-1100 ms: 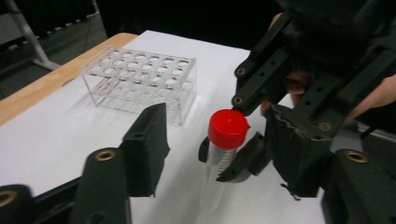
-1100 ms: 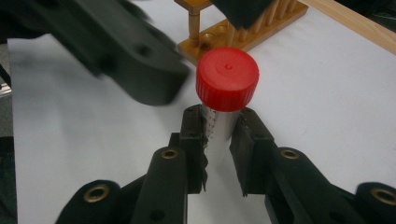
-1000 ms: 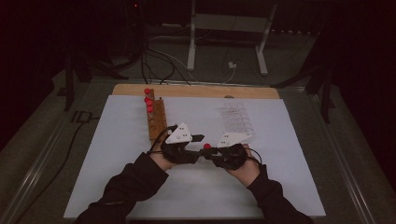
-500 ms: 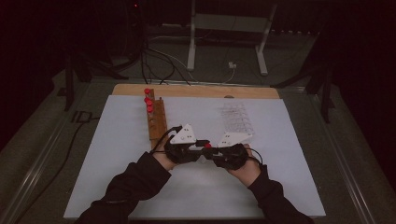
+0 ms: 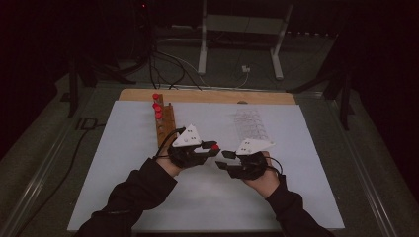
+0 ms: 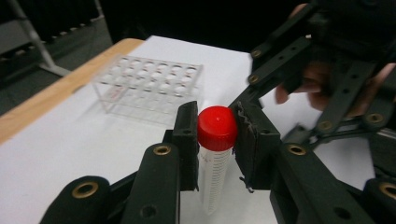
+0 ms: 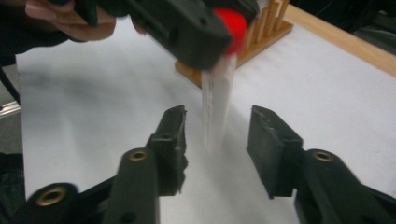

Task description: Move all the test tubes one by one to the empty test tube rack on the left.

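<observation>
From the high view, a white sheet covers the table, with a strip of bare wood along the far edge. Near the far left corner of the sheet stands a wooden rack with red-capped tubes in it, and a clear plastic rack stands toward the far right. Both hands meet over the middle of the sheet. The left gripper holds a tube, of which only the red cap is visible here. The right gripper is just beside it, the jaws pointing to the left one.

In the left gripper view, the two black jaws are closed on the tube just at its red cap. The cap is round and smooth. The body is clear plastic with fine printed marks and a narrow shape. The long axis is upright, cap to the top, the lower end toward the sheet. The pads have a ribbed face. Behind stands the clear rack, a box with rows of round holes, near the wooden edge. The right gripper is just beside the cap.

In the right gripper view, the jaws have just been opening and now stand apart. The tube hangs between them, its pointed end down, and the pads do not touch it. The wooden rack is behind.
</observation>
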Available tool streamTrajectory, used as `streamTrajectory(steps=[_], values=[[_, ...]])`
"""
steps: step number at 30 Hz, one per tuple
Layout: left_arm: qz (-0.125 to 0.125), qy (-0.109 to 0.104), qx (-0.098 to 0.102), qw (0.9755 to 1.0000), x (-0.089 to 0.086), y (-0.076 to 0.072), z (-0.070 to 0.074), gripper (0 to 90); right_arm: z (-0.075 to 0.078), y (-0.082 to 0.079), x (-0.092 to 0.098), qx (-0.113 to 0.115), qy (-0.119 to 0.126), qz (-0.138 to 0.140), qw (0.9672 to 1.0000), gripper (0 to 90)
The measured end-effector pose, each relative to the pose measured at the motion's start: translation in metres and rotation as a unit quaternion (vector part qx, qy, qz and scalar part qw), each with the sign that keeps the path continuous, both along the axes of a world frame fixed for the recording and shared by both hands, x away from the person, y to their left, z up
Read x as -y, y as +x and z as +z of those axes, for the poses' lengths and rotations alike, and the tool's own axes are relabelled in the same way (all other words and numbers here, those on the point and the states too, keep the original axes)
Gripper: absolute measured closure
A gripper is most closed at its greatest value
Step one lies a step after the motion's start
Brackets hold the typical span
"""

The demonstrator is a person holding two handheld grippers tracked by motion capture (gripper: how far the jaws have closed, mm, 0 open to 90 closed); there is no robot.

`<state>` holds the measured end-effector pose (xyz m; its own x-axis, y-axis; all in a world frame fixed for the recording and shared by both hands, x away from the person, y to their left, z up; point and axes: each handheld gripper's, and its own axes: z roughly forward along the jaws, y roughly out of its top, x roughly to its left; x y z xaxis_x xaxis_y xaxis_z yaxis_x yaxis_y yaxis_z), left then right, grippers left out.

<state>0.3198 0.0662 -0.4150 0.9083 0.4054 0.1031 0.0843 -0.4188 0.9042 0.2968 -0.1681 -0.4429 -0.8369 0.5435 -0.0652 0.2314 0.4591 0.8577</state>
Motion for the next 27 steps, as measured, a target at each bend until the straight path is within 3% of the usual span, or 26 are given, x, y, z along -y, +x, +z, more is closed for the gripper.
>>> streamTrajectory(steps=[4,13,19,21,25,27], values=[[0.015,-0.006,0.004,0.9999,-0.010,0.003,0.007,72.2,0.002,-0.004,0.004,0.002,0.008,-0.003,1.0000,48.1],[0.050,-0.016,0.014,0.9985,-0.034,0.011,0.023,72.2,0.005,-0.009,0.016,0.002,0.040,-0.031,0.9987,15.7],[0.075,-0.020,0.021,0.9968,-0.050,0.017,0.034,72.2,0.006,-0.010,0.021,-0.002,0.052,-0.040,0.9979,2.8],[0.083,-0.022,0.024,0.9960,-0.055,0.019,0.037,72.2,0.006,-0.010,0.023,-0.008,0.060,-0.031,0.9977,0.0],[0.100,-0.028,0.029,0.9942,-0.066,0.023,0.042,72.1,0.007,-0.010,0.028,-0.009,0.076,-0.038,0.9963,0.0],[0.110,-0.032,0.032,0.9929,-0.072,0.026,0.045,72.2,0.008,-0.011,0.028,0.004,0.069,-0.044,0.9966,0.0]])
